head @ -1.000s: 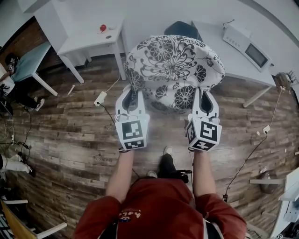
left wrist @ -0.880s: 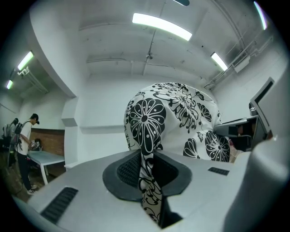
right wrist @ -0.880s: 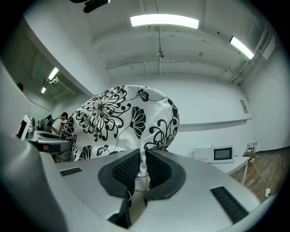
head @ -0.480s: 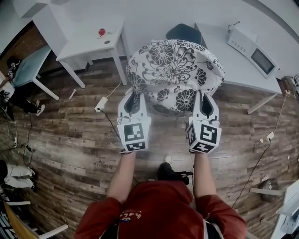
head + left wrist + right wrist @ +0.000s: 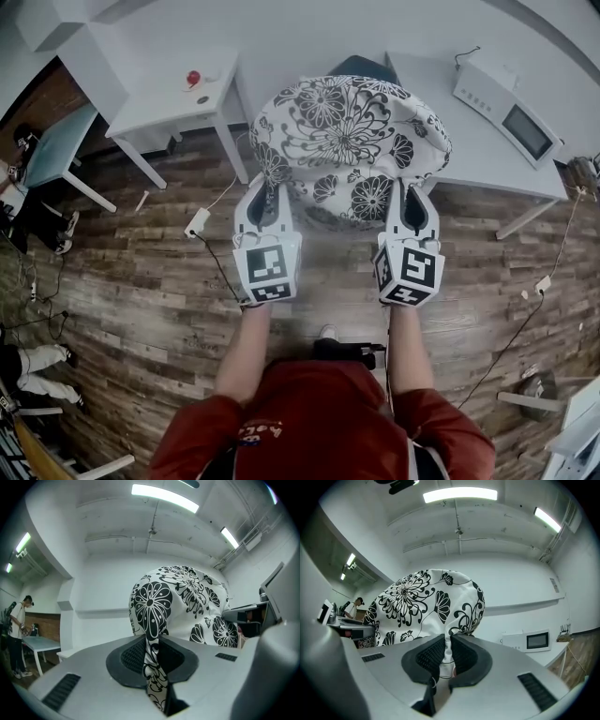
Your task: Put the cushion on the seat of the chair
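Wood floor (image 5: 141, 272) below — left gripper (image 5: 266, 195) and right gripper (image 5: 412, 195) each clamp the cushion (image 5: 347, 131) by its near hem; thin folds may slip.

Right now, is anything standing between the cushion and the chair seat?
Nothing visible does. The left gripper and right gripper grip the cushion, which hides most of the dark chair beyond it.
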